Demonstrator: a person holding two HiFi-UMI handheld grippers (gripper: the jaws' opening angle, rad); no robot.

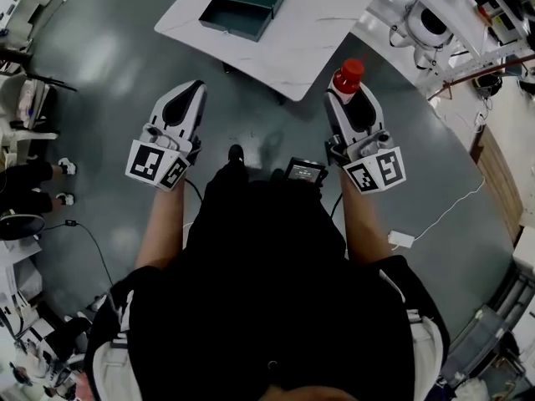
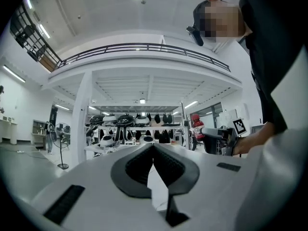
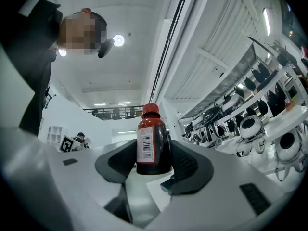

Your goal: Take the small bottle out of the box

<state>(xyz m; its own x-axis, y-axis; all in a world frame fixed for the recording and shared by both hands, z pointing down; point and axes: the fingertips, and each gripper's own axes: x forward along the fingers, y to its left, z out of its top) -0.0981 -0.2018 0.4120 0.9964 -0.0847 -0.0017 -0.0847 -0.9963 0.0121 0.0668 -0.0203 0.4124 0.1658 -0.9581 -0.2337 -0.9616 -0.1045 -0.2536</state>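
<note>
Between the jaws of the right gripper [image 1: 349, 105] stands the small bottle [image 3: 153, 143]. Its dark body is clamped low down by the ribbed pads [image 3: 190, 165] on both sides, so the jaws stand fairly wide, spread by the bottle's own width. The grip sits at the base, which leaves the white barcode label [image 3: 145, 146] and the red cap [image 3: 150, 110] sticking out past the jaw tips. That probably keeps the bottle upright along the jaw line and stops it pivoting. The camera looks past the cap at ceiling and lights, so this gripper is tilted well upward, a carrying pose and not a reaching one. The left gripper [image 2: 153, 153] has its jaws brought together, the dark pads meeting in a thin seam with nothing between them. It appears idle, held level at the person's side, with the right gripper and the bottle visible off to the right of its jaw tips. In the head view both grippers sit close in front of the person's body over bare grey floor [image 1: 109, 73]. Well beyond the jaw tips of both is the white table [image 1: 309, 48] carrying the dark green box [image 1: 242, 7]. The box lies open and no bottle can be seen in it. Judging from this, the removal is essentially done, with the bottle clear of the box and well apart from it.
</note>
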